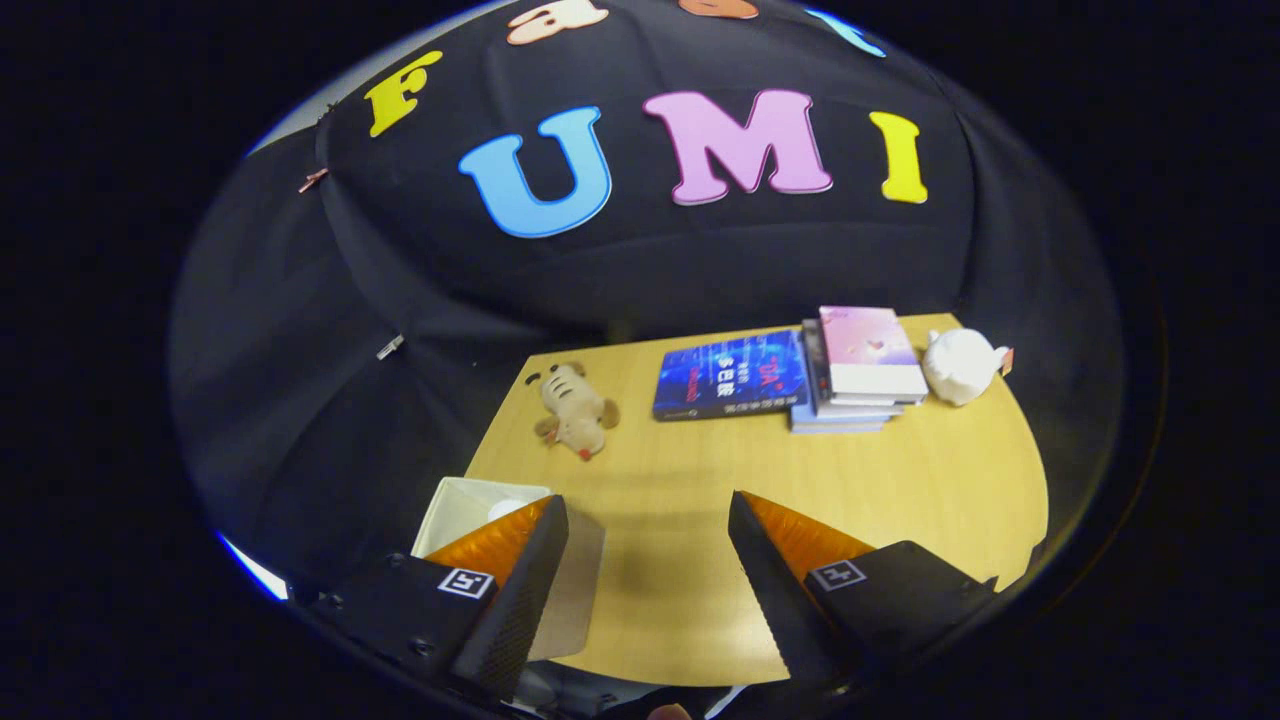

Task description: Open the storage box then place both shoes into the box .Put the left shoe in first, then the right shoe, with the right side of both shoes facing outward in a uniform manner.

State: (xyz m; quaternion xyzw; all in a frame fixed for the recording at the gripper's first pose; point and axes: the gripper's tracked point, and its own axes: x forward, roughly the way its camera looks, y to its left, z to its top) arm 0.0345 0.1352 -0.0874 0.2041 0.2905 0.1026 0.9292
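Tool [648,545] spread above the tabletop [700,560].
The white storage box [470,510] sat just behind its left finger [515,590], nothing pinched.

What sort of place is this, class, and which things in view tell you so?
Probably a staged booth set up for practising household tasks, not a lived-in room: black cloth hangs as a wall behind a wooden table that holds books, a plush toy and a white box. The open claw holds nothing.

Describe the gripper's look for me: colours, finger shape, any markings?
The gripper has two wedge-shaped fingers with black textured inner pads and orange ribbed outer faces. Each sits on a black block bearing a small square black-and-white tag. No cables are visible.
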